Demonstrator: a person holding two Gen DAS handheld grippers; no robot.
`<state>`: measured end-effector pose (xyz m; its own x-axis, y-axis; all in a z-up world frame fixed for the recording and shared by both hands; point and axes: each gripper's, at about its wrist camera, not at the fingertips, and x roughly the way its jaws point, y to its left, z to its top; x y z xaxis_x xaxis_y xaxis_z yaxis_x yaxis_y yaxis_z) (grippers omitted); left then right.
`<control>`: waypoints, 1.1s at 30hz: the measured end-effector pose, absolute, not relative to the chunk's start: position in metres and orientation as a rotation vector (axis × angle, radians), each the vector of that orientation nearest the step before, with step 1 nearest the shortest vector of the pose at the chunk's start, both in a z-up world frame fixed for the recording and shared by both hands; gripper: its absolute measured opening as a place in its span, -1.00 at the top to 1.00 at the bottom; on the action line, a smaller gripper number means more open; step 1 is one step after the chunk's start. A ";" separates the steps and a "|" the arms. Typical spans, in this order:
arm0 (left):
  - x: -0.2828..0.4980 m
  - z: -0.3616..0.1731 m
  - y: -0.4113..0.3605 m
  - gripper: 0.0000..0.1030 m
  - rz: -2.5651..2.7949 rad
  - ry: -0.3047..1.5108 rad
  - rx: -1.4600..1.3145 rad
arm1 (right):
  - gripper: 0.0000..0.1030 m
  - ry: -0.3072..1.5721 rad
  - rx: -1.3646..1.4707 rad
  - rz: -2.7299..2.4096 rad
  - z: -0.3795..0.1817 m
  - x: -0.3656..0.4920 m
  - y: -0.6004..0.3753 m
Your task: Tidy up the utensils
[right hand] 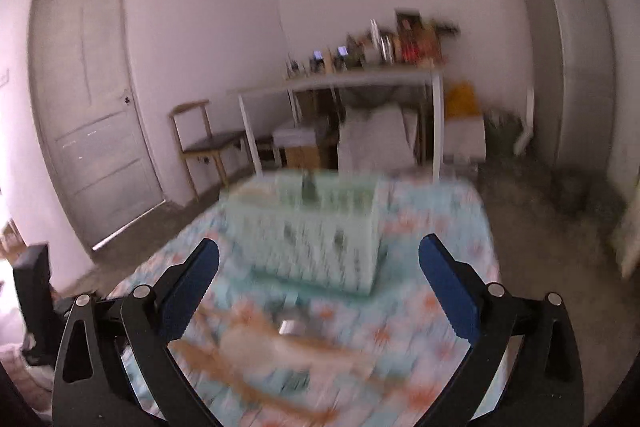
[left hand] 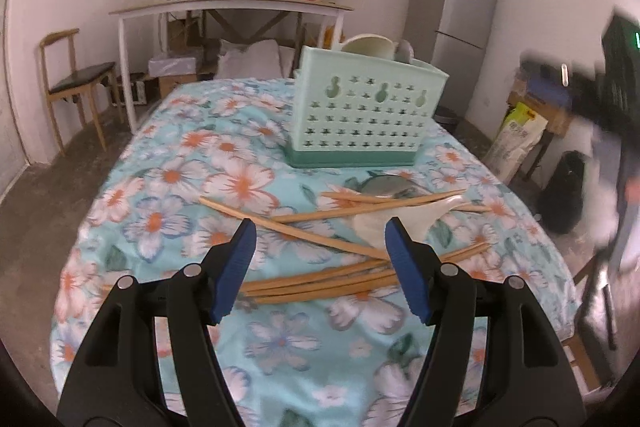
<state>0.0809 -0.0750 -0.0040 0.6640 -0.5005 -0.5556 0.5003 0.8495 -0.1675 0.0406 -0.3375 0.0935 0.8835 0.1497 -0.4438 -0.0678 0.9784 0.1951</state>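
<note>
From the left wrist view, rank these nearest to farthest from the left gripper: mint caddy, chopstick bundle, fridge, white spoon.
From the left gripper:
1. Chopstick bundle, on the cloth directly between the fingers.
2. White spoon, just beyond, toward the right finger.
3. Mint caddy, upright at mid-table, ahead and slightly right.
4. Fridge, against the back wall, far right.

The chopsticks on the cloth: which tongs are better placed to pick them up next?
Probably the left tongs: open, low over the chopsticks, which lie between its fingers. The right tongs, also open, are higher and their view is motion-blurred.
</note>
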 end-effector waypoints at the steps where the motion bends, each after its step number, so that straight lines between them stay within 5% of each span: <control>1: 0.082 -0.004 -0.079 -0.23 -0.582 0.636 -0.014 | -0.88 0.508 0.214 0.114 0.081 0.036 -0.337; 10: 0.123 -0.010 -0.125 0.01 -0.764 0.767 -0.165 | -0.66 0.775 0.488 0.158 -0.014 0.024 -0.327; 18: 0.151 -0.047 -0.118 0.03 -0.733 0.991 -0.252 | -0.66 0.776 0.487 0.198 -0.017 0.026 -0.327; 30: 0.169 -0.053 -0.123 0.03 -0.711 1.061 -0.226 | -0.66 0.798 0.536 0.222 -0.029 0.036 -0.335; 33: 0.174 -0.058 -0.130 0.17 -0.726 1.099 -0.231 | -0.66 0.798 0.536 0.215 -0.030 0.034 -0.337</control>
